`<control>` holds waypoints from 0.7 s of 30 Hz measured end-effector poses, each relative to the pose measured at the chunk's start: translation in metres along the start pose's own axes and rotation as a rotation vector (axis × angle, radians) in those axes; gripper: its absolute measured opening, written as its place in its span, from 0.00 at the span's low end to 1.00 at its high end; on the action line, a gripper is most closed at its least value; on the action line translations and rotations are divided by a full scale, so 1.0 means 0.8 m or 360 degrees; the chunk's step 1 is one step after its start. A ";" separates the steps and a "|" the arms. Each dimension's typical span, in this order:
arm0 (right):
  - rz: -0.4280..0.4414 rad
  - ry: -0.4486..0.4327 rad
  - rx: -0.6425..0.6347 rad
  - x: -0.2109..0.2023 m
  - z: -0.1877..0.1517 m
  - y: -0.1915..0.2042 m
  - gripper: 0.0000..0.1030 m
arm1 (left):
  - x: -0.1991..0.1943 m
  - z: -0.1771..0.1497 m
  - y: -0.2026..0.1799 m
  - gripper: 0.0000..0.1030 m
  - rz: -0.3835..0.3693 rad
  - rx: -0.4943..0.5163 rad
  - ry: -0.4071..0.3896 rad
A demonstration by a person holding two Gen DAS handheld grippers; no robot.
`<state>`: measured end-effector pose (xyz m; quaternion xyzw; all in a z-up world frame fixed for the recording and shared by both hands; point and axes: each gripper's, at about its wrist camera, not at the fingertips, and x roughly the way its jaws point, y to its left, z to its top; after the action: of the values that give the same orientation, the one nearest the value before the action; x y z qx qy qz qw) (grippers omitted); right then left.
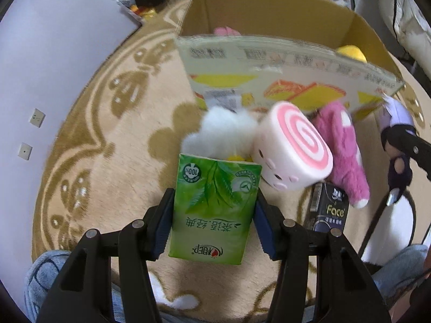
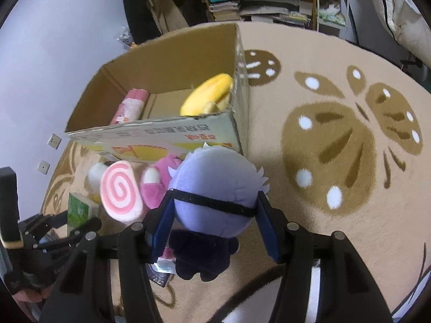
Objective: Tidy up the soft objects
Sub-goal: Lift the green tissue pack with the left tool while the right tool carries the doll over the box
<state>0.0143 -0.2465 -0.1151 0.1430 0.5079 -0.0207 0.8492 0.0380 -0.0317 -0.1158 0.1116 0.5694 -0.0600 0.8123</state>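
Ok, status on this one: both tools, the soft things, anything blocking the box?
Left tool shut on green tissue pack. Right tool shut on purple doll. Cardboard box open, nothing blocking.

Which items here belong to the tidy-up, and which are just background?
Job:
green tissue pack in left tongs
purple doll in right tongs
swirl plush
pink plush
cardboard box

Lying about:
rug
bookshelf
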 end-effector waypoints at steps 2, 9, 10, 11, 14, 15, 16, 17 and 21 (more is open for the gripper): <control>0.0007 -0.0031 -0.0009 -0.010 -0.001 0.003 0.59 | -0.011 0.000 0.005 0.52 0.0016 -0.0032 -0.0052; 0.0019 -0.0191 -0.0047 -0.039 0.003 0.011 0.59 | -0.037 0.005 0.015 0.52 -0.0032 -0.0109 -0.0156; 0.0019 -0.0212 -0.0054 -0.044 0.003 0.013 0.59 | -0.044 0.006 0.018 0.52 -0.0065 -0.0134 -0.0188; 0.0020 -0.0231 -0.0064 -0.047 0.003 0.015 0.59 | -0.051 0.008 0.021 0.52 -0.0095 -0.0160 -0.0227; 0.0020 -0.0263 -0.0087 -0.056 0.001 0.021 0.59 | -0.070 0.012 0.025 0.52 -0.0102 -0.0182 -0.0349; 0.0022 -0.0270 -0.0092 -0.058 0.001 0.022 0.59 | -0.078 0.013 0.025 0.52 -0.0080 -0.0182 -0.0402; 0.0026 -0.0282 -0.0099 -0.061 0.001 0.024 0.59 | -0.082 0.014 0.026 0.52 -0.0070 -0.0184 -0.0430; 0.0028 -0.0293 -0.0101 -0.063 0.000 0.025 0.59 | -0.090 0.015 0.027 0.52 -0.0060 -0.0193 -0.0476; 0.0052 -0.0353 -0.0123 -0.076 -0.001 0.031 0.59 | -0.112 0.018 0.032 0.52 -0.0037 -0.0227 -0.0620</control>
<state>-0.0116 -0.2294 -0.0569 0.1153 0.4090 -0.0031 0.9052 0.0264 -0.0131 -0.0241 0.0336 0.4056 -0.0493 0.9121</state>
